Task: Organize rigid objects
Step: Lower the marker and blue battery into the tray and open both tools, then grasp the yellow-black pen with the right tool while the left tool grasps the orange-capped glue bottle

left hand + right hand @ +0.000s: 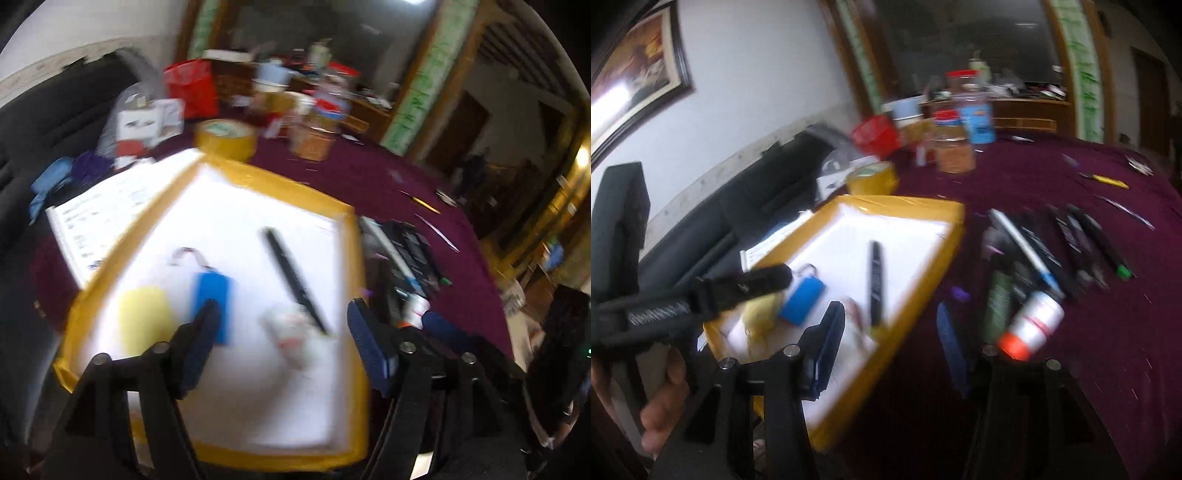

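Left wrist view: yellow-edged tray already loaded with black marker, blue tag, yellow block and a blurred white item. Left gripper gaping wide above the tray, nothing between the fingers. Right wrist view: right gripper likewise spread and empty, over the tray's right edge. Still left, apparently: row of pens and a white bottle with orange cap lying on the maroon cloth just right of the tray. Partway through, by the look of it.
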Available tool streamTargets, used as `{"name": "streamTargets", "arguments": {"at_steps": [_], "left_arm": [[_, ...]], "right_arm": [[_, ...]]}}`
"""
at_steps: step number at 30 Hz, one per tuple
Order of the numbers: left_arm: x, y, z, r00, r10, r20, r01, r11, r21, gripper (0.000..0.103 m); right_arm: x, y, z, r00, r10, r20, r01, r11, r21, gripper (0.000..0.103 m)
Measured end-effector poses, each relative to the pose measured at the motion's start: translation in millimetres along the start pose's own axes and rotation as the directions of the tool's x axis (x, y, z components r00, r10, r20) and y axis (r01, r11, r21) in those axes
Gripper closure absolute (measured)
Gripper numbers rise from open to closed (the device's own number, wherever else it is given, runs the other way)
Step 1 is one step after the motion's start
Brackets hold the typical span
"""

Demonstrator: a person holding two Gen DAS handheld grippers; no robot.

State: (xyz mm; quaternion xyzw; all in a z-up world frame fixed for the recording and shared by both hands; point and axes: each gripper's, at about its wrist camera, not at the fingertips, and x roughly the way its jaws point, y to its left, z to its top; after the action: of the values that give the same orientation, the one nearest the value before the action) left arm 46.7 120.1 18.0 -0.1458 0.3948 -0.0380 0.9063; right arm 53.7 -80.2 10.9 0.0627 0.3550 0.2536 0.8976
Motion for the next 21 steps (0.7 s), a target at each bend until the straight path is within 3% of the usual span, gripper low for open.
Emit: {"name": "streamTargets", "arguments": {"at_steps": [5, 8, 14, 21], "left_arm": [[-0.9, -45.5, -17.2, 0.997, -0.07, -0.029, 0.072, 0.993, 0.097, 0.031], [4.1, -63.9, -24.0, 0.996, -0.072, -0.057, 0.079, 0.988, 0.131, 0.031], [6.7, -84.6, -32.0, 0.995, -0.059, -0.085, 0.074, 0.981, 0.18, 0.031], [5.3, -90.2, -36.1, 0.995, -0.046, -0.084, 0.062, 0.979, 0.196, 0.031]], "right_arm": [[-40.8, -44.4, -33.6, 0.994, -0.108, -0.001, 0.108, 0.99, 0.089, 0.056], [-51.2, -72.6, -45.4, 0.993, -0.111, -0.041, 0.116, 0.982, 0.148, 0.056], [-42.4, -105.5, -53.4, 0.99, -0.089, -0.112, 0.115, 0.961, 0.25, 0.057], [-16.0, -105.7, -50.1, 0.975, -0.118, -0.188, 0.164, 0.954, 0.25, 0.065]]}}
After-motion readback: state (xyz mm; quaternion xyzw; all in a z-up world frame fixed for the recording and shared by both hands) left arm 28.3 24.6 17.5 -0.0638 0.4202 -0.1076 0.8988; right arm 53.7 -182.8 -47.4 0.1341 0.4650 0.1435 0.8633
